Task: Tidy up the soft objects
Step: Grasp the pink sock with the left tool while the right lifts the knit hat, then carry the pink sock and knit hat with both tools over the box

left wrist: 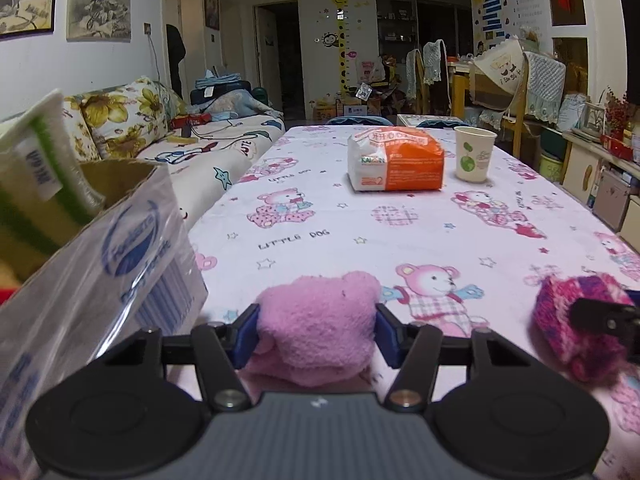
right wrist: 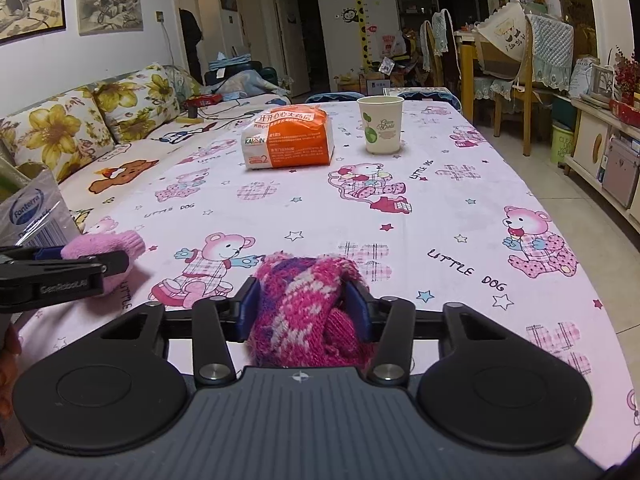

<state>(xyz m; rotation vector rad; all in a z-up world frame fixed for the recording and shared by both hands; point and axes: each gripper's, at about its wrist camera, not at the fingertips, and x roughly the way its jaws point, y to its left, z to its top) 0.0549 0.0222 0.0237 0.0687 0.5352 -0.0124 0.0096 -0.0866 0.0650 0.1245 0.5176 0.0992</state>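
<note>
Two grippers I operate are clamped: left gripper [left wrist: 316,330] on the pink fleece item [left wrist: 320,320], right gripper [right wrist: 303,310] on the knitted magenta item [right wrist: 308,312], both at 6 o'clock on the tablecloth [right wrist: 440,200].

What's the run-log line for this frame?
left tool: shut on pink fleece item | right tool: shut on knit item | box: left

An orange-and-white tissue pack [right wrist: 289,138] lies beside a white paper cup [right wrist: 380,124] on the pink bear-print tabletop [right wrist: 460,216].
</note>
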